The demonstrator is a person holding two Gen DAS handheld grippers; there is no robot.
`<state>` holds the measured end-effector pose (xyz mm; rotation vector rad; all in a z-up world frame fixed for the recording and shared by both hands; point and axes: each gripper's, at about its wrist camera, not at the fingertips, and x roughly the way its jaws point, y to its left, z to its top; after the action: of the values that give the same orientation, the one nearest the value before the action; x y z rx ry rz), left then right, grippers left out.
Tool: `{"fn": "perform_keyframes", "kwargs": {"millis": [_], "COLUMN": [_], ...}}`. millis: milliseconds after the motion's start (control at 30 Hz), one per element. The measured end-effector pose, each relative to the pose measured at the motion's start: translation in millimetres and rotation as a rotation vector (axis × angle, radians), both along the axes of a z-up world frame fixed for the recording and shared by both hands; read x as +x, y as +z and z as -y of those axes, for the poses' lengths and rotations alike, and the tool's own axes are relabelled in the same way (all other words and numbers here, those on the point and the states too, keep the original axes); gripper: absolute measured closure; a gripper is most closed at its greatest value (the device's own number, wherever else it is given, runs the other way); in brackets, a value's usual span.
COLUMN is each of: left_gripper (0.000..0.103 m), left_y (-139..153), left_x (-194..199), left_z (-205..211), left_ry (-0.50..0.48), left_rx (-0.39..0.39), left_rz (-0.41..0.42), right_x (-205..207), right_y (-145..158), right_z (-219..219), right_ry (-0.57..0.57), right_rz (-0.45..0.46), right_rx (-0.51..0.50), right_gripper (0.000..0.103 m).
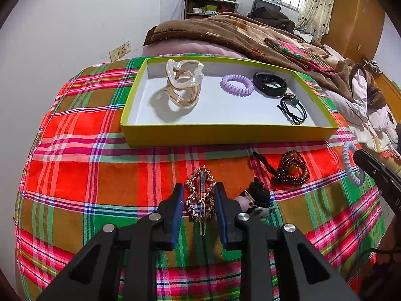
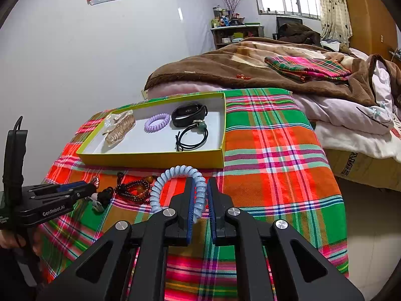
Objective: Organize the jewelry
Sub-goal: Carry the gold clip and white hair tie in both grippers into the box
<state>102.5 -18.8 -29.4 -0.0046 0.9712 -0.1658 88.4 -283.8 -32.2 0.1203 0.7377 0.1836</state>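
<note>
A yellow-green box [image 1: 225, 135] [image 2: 155, 159] on the plaid cloth holds a clear hair claw [image 1: 183, 85] [image 2: 120, 128], a purple coil tie [image 1: 236, 84] [image 2: 157, 122], a black band [image 1: 270, 84] [image 2: 189, 114] and a black elastic [image 1: 293, 110] [image 2: 191, 138]. My left gripper [image 1: 199, 190] [image 2: 82, 188] has its jaws around a gold chain hair clip [image 1: 200, 195] lying on the cloth; whether they touch it is unclear. My right gripper [image 2: 200, 190] [image 1: 376, 173] is shut on a pale blue coil tie [image 2: 175, 183] [image 1: 351, 165], held above the cloth.
A dark bead bracelet [image 1: 290, 170] [image 2: 137, 188] and a small black hair tie with charms [image 1: 258, 198] [image 2: 100, 199] lie on the cloth in front of the box. A bed with a brown blanket [image 1: 225, 30] [image 2: 225, 67] stands behind.
</note>
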Motion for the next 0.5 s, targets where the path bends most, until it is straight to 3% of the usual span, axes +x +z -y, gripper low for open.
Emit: {"fn": "perform_keyframes", "kwargs": {"millis": [500], "left_gripper": [0.078], "left_y": [22], "left_x": [-9], "left_z": [-9], "left_ry": [0.001], "left_rx": [-0.028], "left_rz": [0.049], "right_x": [-4], "right_y": [15], "right_z": [-11], "right_ry": [0.009], "right_rz": [0.023], "right_rx": [-0.013], "right_gripper": [0.093]}}
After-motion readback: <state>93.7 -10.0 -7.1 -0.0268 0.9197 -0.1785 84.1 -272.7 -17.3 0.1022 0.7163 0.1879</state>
